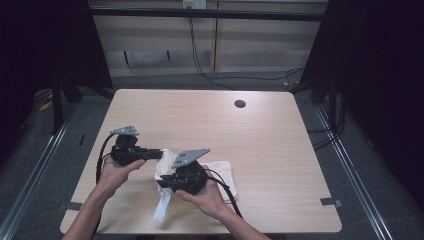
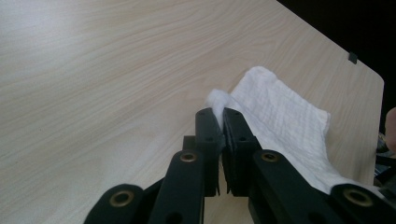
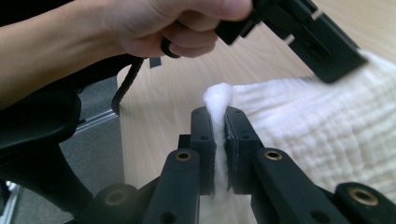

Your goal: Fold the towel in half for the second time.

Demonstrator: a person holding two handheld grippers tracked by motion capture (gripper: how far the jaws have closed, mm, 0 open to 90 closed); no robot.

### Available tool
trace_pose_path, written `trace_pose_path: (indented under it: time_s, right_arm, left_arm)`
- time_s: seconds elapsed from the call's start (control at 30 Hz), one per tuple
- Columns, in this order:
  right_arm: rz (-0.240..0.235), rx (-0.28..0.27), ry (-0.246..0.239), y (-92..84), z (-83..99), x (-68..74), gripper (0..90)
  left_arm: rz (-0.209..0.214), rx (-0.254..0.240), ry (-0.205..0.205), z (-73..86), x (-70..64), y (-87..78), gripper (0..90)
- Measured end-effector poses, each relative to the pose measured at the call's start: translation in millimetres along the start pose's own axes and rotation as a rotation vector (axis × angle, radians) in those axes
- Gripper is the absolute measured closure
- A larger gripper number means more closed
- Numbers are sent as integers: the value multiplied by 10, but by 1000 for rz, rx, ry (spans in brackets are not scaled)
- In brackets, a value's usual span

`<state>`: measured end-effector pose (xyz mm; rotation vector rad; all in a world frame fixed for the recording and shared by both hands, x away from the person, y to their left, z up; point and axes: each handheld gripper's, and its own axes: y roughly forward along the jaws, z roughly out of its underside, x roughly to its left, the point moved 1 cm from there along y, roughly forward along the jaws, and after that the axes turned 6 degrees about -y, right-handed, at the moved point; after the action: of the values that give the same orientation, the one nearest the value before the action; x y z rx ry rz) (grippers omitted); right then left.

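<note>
Near the six o'clock edge of the worktop [image 1: 260, 130], a white cloth [image 1: 220, 170] lay partly lifted, and both tongs were pinching it. The left tongs [image 2: 220, 122] were pressed together on a puckered corner of the fabric, which trailed away toward four o'clock in the left gripper view. The right tongs [image 3: 216, 119] were clamped on another fold, a tuft poking up between the pads, with the cloth spreading toward three o'clock.

From above, the left tongs [image 1: 159, 154] sat at about nine o'clock of the cloth and the right tongs [image 1: 162, 182] at about seven o'clock, close together, a loose tail hanging toward six o'clock.

To do the step well, I judged both grips should stay firm while the hands drew apart evenly, keeping the edge taut so the fabric opened flat rather than bunching.
</note>
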<state>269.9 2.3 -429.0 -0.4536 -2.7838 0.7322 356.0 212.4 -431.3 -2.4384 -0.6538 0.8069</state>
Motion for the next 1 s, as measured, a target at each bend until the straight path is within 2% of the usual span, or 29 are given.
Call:
trace_pose_path:
  time_s: [0.07, 0.27, 0.43, 0.47, 0.57, 0.73, 1.0]
  right_arm:
    - [6, 2, -13, 20, -41, 29, 838]
    - [5, -15, 8, 48, 22, 8, 838]
    - [41, -45, 21, -102, 67, -20, 839]
    - [47, -48, 21, -131, 69, -19, 839]
    - [64, -51, 31, -250, 109, -58, 839]
    - [55, -59, 63, -331, 215, -156, 838]
    - [75, -72, 86, -472, 291, -222, 838]
  left_arm:
    - [11, -11, -4, 11, -3, 20, 863]
    - [14, -21, -7, 14, -4, 94, 863]
    - [19, -22, -4, -47, -57, 164, 863]
    - [40, -21, -2, -62, -67, 192, 863]
    - [43, -11, 4, -102, -104, 287, 863]
    - [54, 2, 19, -191, -136, 412, 863]
    - [68, 14, 29, -255, -202, 554, 862]
